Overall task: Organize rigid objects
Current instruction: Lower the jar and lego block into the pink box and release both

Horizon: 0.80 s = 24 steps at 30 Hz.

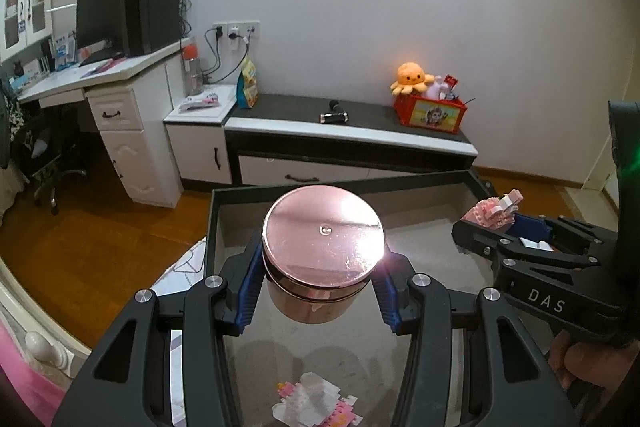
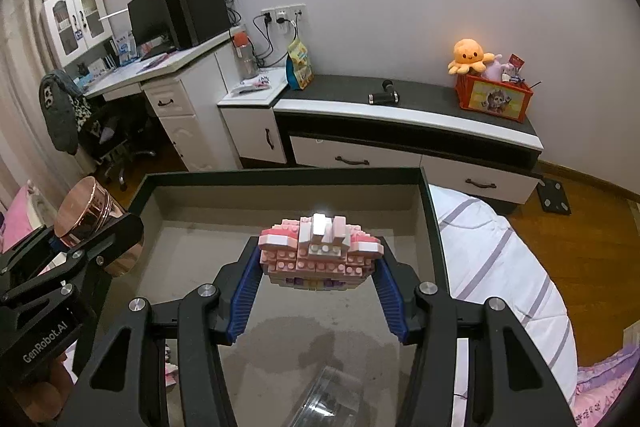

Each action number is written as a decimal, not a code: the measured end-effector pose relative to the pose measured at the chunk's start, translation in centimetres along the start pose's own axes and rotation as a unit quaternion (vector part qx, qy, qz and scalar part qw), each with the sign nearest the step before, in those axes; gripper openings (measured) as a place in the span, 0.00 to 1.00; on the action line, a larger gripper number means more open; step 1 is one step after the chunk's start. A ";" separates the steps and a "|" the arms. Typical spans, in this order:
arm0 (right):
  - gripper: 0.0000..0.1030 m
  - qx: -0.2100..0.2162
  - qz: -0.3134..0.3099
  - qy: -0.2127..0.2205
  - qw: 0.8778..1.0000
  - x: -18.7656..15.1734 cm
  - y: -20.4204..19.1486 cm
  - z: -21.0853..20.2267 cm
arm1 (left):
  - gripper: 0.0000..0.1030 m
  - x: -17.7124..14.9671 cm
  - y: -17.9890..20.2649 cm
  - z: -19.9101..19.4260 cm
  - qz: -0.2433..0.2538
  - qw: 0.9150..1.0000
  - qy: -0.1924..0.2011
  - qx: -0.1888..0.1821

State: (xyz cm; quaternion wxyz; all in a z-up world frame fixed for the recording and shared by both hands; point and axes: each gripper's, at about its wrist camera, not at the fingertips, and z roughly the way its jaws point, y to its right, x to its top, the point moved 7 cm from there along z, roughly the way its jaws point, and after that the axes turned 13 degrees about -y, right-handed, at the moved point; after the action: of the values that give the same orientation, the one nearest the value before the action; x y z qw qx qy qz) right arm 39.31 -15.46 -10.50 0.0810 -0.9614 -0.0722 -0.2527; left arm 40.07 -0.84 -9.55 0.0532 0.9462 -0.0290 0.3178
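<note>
Both carried above tray (image 2: 280,175): rose-gold tin (image 1: 323,254) clamped in left tool (image 1: 320,291), pink brick model (image 2: 320,253) clamped in right tool (image 2: 318,291), right of tin.

Rose-gold tin (image 1: 323,239), pink brick model (image 2: 320,253), dark-rimmed grey tray (image 2: 280,175).

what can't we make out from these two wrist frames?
- Left wrist: rose-gold tin base, hidden by its own lid and the left tool.
- Left wrist: second block figure, cut by the bottom edge.
- Right wrist: clear object, cut off below, unidentifiable.
- Right wrist: pink block model underside, not shown.
</note>
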 end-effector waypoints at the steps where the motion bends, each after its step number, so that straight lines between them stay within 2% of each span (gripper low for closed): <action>1: 0.54 -0.001 0.000 -0.001 1.000 0.0 0.1 0.1 | 0.53 0.0 0.0 0.0 0.000 1.000 0.000 0.003; 2: 0.57 -0.002 0.001 0.000 1.000 -0.1 0.2 0.1 | 0.66 -0.1 0.0 -0.2 0.001 1.000 0.001 0.006; 3: 0.70 -0.004 0.004 0.001 1.000 -0.3 0.3 0.0 | 0.75 -0.1 -0.1 -0.4 -0.001 1.000 0.004 0.009; 4: 0.79 -0.005 0.006 0.003 1.000 -0.3 0.4 -0.1 | 0.89 -0.1 -0.1 -0.7 -0.003 1.000 0.010 0.016; 5: 0.83 -0.005 0.006 0.005 1.000 -0.3 0.4 -0.2 | 0.94 -0.1 -0.2 -1.2 -0.003 1.000 0.019 0.021; 10: 0.85 -0.002 0.017 0.014 1.000 -1.1 1.0 -1.8 | 0.99 -0.7 -0.6 -3.1 -0.009 0.999 0.032 0.024; 12: 1.00 -0.001 0.024 0.021 1.000 -1.6 1.3 -2.8 | 1.00 -1.3 -0.7 -4.2 -0.012 0.999 0.038 0.026; 18: 1.00 0.015 0.034 0.044 0.998 -4.2 1.4 -6.2 | 1.00 -4.1 -0.8 -8.1 -0.020 0.998 0.053 0.025; 24: 1.00 0.029 0.029 0.071 0.997 -7.5 0.8 -9.6 | 1.00 -8.1 -0.5 -12.6 -0.026 0.996 0.073 0.049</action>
State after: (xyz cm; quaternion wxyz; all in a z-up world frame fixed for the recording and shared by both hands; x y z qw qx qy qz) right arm 28.46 -18.81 -6.05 0.1213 -0.9400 -0.0457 -0.3157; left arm 26.12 1.32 -4.46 0.0174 0.9223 0.0153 0.3857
